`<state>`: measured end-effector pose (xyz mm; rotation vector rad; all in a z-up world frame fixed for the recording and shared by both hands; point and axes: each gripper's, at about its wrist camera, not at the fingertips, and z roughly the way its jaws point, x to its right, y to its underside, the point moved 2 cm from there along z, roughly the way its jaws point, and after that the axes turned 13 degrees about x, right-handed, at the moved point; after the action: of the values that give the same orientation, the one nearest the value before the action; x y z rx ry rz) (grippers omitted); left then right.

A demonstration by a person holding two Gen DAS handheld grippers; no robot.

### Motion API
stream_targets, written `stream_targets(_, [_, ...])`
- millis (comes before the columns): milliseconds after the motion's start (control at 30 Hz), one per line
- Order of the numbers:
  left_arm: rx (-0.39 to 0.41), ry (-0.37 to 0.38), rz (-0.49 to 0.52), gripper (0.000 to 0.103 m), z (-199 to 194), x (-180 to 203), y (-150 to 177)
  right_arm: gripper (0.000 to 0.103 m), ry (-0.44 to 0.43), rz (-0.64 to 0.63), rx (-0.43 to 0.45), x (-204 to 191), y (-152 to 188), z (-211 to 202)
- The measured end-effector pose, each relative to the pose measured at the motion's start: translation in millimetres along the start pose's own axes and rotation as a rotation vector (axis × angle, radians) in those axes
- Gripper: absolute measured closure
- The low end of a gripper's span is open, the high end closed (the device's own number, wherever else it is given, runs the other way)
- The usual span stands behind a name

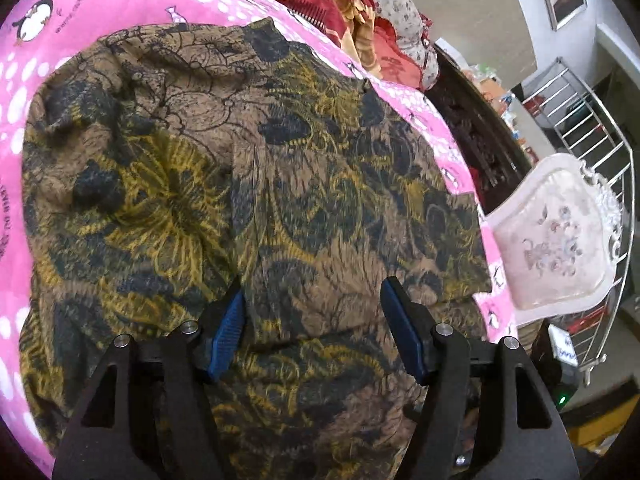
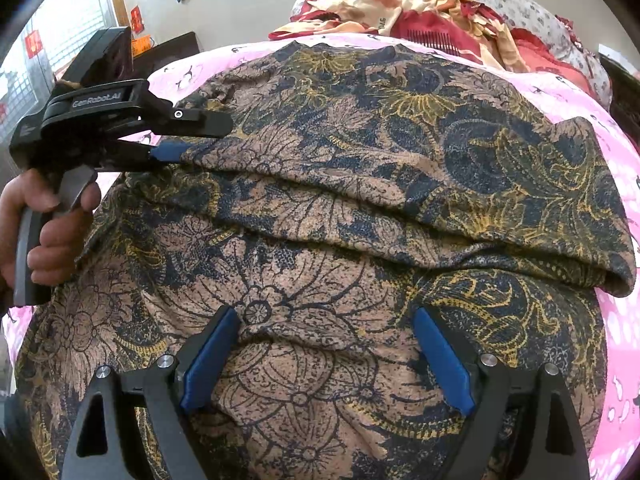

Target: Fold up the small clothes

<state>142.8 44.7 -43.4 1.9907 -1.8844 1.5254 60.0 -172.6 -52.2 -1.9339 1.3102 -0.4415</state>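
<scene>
Brown floral-print garment (image 2: 320, 220) spread on pink penguin-print bedding (image 1: 100, 4), one flap already doubled over, fold running left to right across the right wrist view. Left tongs (image 2: 188, 136) released, both pads apart at the flap's left corner, upper finger over the cloth, lower pad at its edge; nearer the fold. Right tongs (image 2: 328, 356) released too, pads pressed down on the near single layer, nothing pinched. Crumpled red bedclothes (image 2: 400, 8) beyond.
</scene>
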Motion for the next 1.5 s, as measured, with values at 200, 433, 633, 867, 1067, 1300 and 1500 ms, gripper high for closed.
stream_targets(200, [0.059,-0.006,-0.063,0.076,8.7,-8.3,-19.1,0.014,0.0,-0.001,0.0,0.2,0.1,0.2])
stream_targets(433, [0.061,-0.073,-0.001,0.099,13.2,-5.0,-13.2,0.014,-0.002,0.001,-0.001,0.6,-0.2,1.1])
stream_targets(633, [0.136,-0.021,0.05,0.1,-31.9,9.7,-18.6,0.013,-0.001,0.001,-0.001,0.4,-0.2,0.6])
stream_targets(867, [0.155,-0.113,0.047,0.1,-69.4,-19.0,-32.1,0.013,0.001,-0.002,-0.001,1.1,-0.1,1.8])
stream_targets(1067, [0.137,-0.233,0.062,0.1,-64.6,-41.9,-24.8,0.013,0.001,-0.002,-0.001,0.7,0.0,1.5])
stream_targets(1300, [0.104,-0.337,0.018,0.098,-55.5,-62.3,-10.8,0.01,0.001,-0.006,-0.013,-0.5,0.0,2.8])
stream_targets(1500, [0.229,-0.455,0.117,0.098,-83.4,-29.1,-19.6,0.0,-0.024,-0.043,-0.115,-8.0,-6.2,8.7])
